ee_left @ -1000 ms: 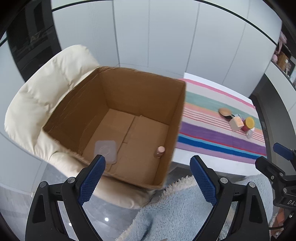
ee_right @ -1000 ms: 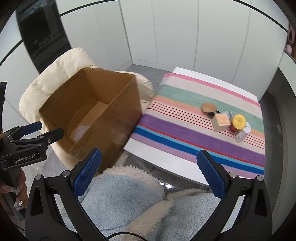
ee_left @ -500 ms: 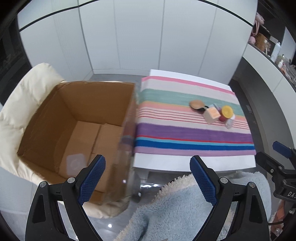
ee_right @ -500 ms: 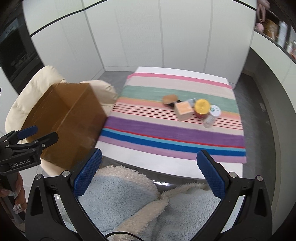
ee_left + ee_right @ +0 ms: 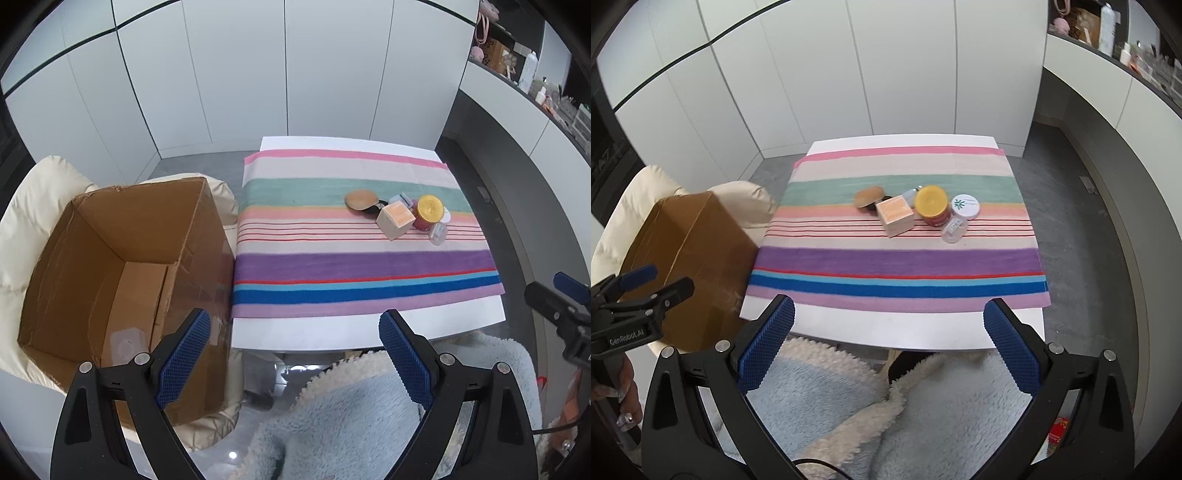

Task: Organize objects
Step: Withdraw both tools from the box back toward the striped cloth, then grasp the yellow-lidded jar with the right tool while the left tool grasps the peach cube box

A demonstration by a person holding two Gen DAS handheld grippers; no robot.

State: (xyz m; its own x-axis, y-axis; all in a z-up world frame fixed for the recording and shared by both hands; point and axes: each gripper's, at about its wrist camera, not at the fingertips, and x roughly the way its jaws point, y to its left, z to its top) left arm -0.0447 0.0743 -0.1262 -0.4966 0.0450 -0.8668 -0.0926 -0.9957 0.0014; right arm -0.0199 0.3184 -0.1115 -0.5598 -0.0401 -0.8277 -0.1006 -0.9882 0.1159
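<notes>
In the left wrist view, the left gripper (image 5: 293, 354) has its 2 blue fingers (image 5: 183, 354) spread wide and holds nothing. The open cardboard box (image 5: 122, 269) stands on a cream chair (image 5: 33, 206), just beside the white table (image 5: 295, 334). A striped cloth (image 5: 354, 266) covers the table, and on it a cluster lies together: a brown compact (image 5: 360, 199), a small peach box (image 5: 395, 219) and a jar with yellow lid (image 5: 428, 210). In the right wrist view, the right gripper (image 5: 888, 347) also has its fingers (image 5: 1012, 347) spread and empty, above the near table edge. A white round tin (image 5: 965, 205) and a clear small container (image 5: 953, 230) sit touching the jar (image 5: 932, 206).
</notes>
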